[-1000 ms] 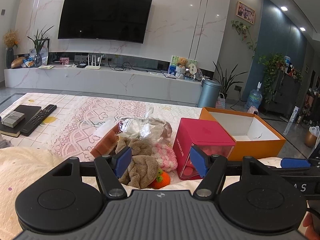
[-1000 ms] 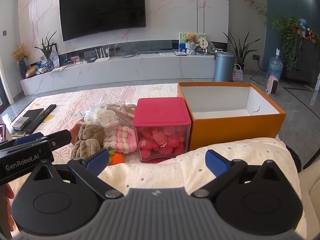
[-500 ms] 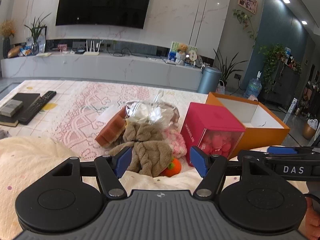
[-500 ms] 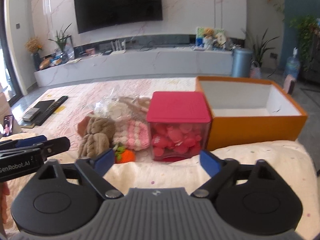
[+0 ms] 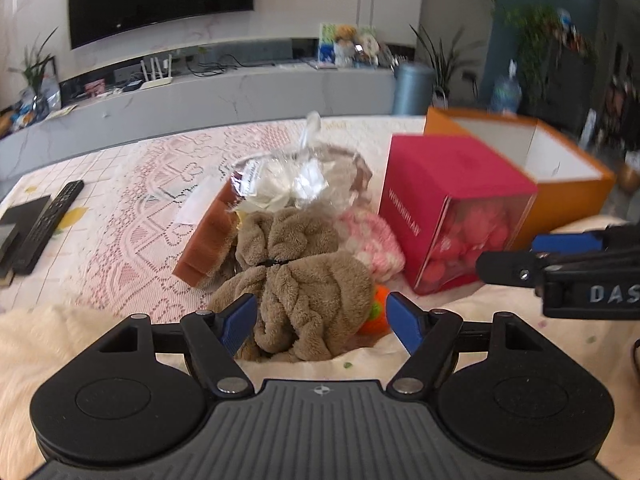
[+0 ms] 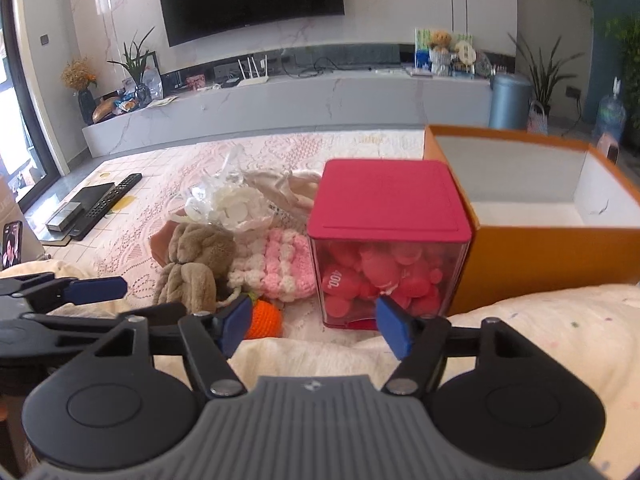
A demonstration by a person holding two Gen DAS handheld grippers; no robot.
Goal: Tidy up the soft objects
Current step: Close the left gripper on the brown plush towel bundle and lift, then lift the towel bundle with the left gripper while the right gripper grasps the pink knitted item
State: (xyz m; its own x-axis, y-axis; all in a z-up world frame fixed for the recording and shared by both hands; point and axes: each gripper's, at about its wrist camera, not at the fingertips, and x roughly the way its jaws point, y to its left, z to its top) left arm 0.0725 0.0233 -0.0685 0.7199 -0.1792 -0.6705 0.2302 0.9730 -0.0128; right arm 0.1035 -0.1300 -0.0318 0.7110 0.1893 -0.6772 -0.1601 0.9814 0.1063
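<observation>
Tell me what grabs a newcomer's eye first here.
The pink-lidded clear box of red pieces stands mid-table, with the open orange box just to its right. Left of it lies a heap of soft things, the brown plush towel nearest, between the opening left tongs.

"WONDERLAN" is printed in white down the side of the pink box [image 5: 432,204]; any further letters are hidden at the edge. In the left wrist view "DAS" is read in pale letters on the right hand-held gripper [image 5: 560,258], cut off by the frame. "400" is seen on a pink pad [image 6: 340,280] inside the box. Nothing else is legible.
</observation>
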